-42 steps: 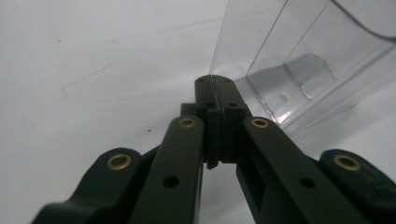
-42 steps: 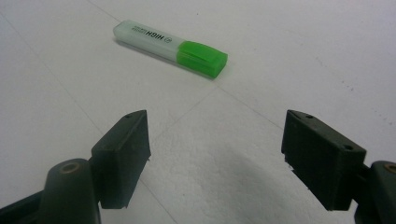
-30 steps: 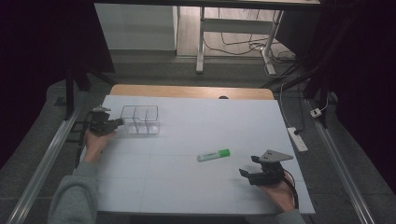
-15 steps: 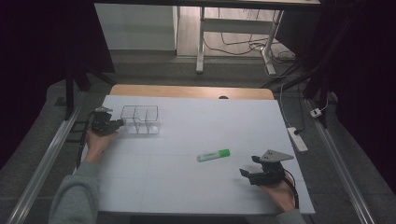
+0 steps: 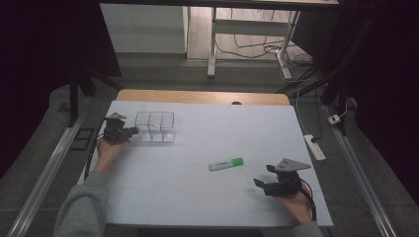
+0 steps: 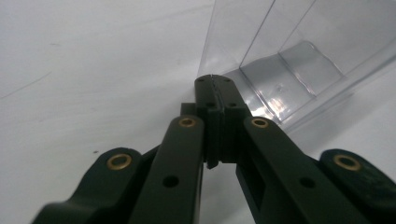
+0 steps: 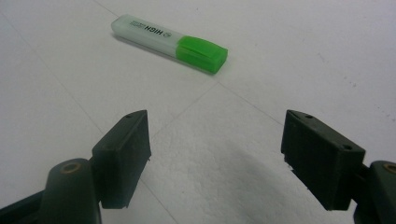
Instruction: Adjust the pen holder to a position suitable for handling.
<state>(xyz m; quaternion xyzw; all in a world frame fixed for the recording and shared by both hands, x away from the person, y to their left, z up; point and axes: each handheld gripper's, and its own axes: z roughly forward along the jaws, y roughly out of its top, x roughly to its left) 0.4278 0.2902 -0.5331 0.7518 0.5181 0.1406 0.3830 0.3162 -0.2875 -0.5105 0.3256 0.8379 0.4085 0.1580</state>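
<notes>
The green highlighter (image 5: 226, 164) lies on the white tabletop (image 5: 197, 197), up and left of the wide-open, empty right gripper (image 5: 261, 183). At far left, the left gripper (image 5: 132, 130), jaws closed, pinches the clear divided box's (image 5: 155, 127) wall.

Dim room: grey floor (image 5: 163, 74), white table (image 5: 237, 128), power strip (image 5: 314, 147).

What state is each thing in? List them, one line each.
Left gripper: fingers shut on the clear organizer's wall.
Right gripper: open, holding nothing.
Green highlighter: capped, lying flat on the table.
Clear organizer: upright, compartments look empty.
</notes>
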